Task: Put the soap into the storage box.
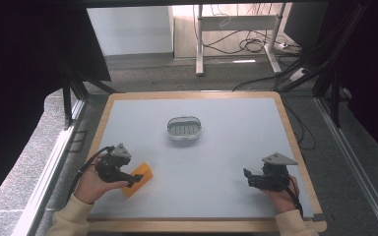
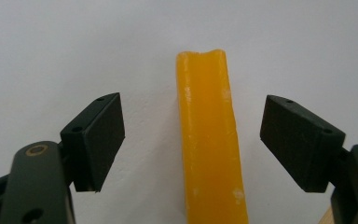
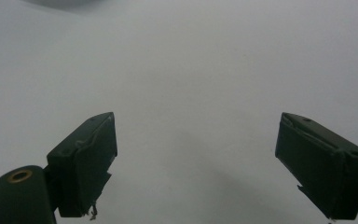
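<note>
An orange slab [image 1: 141, 178] lies on the pale grey table mat near the front left. My left gripper [image 1: 134, 179] is at it, open, its jaws standing on either side of the slab without touching it. In the left gripper view the orange slab [image 2: 209, 140] runs edge-on up the middle between the two black pads [image 2: 95, 140], and my left gripper [image 2: 200, 144] leaves a clear gap on both sides. My right gripper [image 1: 246, 176] rests open near the front right, pointing left. In its own view my right gripper [image 3: 207, 168] has only bare mat between its jaws.
A small white oval basket [image 1: 184, 129] with a perforated floor stands at the middle of the mat [image 1: 216, 157]. A wooden rim [image 1: 295, 142] borders the table. Beyond the far edge are floor, table legs and cables.
</note>
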Tool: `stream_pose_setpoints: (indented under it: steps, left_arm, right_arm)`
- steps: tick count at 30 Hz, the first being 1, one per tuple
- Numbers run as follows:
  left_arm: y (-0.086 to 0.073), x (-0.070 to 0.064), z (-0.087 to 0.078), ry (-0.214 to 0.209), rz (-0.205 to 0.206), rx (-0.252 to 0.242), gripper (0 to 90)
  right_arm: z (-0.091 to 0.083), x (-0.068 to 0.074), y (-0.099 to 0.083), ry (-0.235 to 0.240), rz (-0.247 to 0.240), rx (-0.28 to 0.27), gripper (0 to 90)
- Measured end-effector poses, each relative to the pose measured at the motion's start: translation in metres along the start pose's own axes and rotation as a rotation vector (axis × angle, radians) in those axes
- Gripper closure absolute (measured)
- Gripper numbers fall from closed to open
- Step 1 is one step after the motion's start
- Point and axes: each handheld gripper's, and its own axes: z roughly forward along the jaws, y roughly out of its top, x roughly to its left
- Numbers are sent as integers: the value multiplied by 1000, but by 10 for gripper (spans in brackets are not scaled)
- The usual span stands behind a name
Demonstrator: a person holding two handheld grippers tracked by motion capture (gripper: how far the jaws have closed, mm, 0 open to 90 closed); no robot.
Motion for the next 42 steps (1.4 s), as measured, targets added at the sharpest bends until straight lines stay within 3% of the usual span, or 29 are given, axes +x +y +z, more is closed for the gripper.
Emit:
stream_pose_setpoints:
  steps: [6,18,27,32,42]
  left_arm:
    - [0,-2,9,17,-1,27,231]
    - [-1,-5,23,-2,-13,89,315]
    - [-2,-6,34,-12,-40,148,443]
    - [-2,-6,37,-20,-60,156,603]
    - [-2,-7,37,-5,-72,151,620]
  right_arm:
    - [0,0,0,-3,-3,5,131]
    - [0,-1,-1,-15,-1,13,131]
    - [1,-1,-1,-15,-1,20,132]
    - [2,-1,-1,-15,-3,21,132]
    - [2,-2,-1,-21,-5,25,133]
